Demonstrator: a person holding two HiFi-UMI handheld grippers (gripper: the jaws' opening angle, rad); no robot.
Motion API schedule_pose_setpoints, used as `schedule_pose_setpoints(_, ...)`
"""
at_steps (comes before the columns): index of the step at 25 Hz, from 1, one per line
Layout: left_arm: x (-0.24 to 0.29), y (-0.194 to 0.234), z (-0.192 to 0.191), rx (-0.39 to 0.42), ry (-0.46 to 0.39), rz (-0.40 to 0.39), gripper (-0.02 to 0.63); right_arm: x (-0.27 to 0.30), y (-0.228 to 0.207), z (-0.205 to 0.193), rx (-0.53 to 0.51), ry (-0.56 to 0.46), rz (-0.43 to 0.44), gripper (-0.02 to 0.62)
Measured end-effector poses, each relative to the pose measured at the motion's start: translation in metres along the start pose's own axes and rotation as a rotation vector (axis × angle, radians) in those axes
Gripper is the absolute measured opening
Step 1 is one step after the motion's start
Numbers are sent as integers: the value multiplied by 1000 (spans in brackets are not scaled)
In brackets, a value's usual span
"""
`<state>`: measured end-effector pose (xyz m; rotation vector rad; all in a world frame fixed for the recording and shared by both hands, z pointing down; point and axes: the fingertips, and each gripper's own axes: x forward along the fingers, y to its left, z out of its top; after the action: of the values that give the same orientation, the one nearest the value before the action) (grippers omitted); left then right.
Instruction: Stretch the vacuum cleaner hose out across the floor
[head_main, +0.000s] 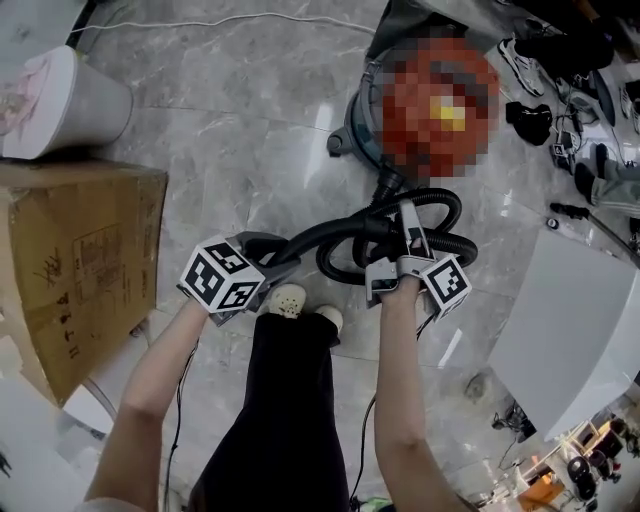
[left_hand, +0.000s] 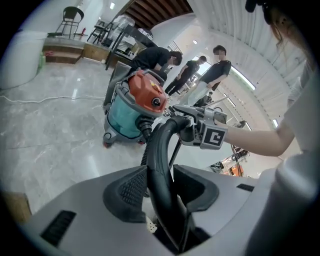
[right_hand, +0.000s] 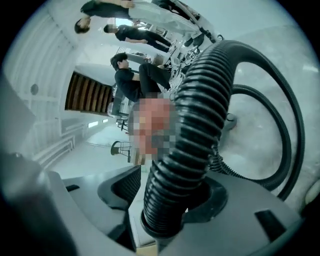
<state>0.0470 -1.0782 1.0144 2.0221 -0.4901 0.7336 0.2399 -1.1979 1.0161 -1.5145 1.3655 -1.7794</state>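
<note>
The black vacuum hose (head_main: 338, 229) is coiled in loops between both grippers, at 6 o'clock of the teal-drummed, red-topped vacuum cleaner (left_hand: 133, 108) on the grey marble floor (head_main: 240, 130). Its smooth curved end is grasped by the jaws of the left gripper (head_main: 278, 256). Its ribbed stretch is clamped by the jaws of the right gripper (head_main: 396, 248). A brown cardboard box (head_main: 82, 262) is seen at 9 o'clock of the left gripper.

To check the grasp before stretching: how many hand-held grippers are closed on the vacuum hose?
2. The left hand-held gripper clamps the smooth black section of the hose; the right hand-held gripper clamps its ribbed part. No third one is in view.
</note>
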Motion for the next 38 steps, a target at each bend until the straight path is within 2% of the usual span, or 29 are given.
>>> schedule_pose_setpoints(1, -3, -4, 1, 0, -7, -1, 170, -3, 4, 2, 15, -4, 11, 265)
schedule_pose_setpoints(2, -6, -9, 3, 0, -13, -3, 170, -7, 8, 4, 21, -11, 17, 238)
schedule_pose_setpoints(3, -9, -13, 5, 1, -17, -4, 170, -11, 12, 6, 22, -22, 19, 167)
schedule_pose_setpoints(12, -37, -67, 23, 31, -50, -19, 170, -65, 65, 19, -4, -45, 59, 156)
schedule_pose_setpoints(23, -94, -158, 40, 64, -118, -71, 170, -165, 154, 27, -76, -79, 120, 155)
schedule_pose_setpoints(29, -147, -216, 39, 33, -166, -120, 167, -233, 208, 14, -114, -96, 145, 155)
schedule_pose_setpoints(38, -216, -282, 33, 70, -185, -144, 166, -315, 269, -10, -115, -92, 166, 155)
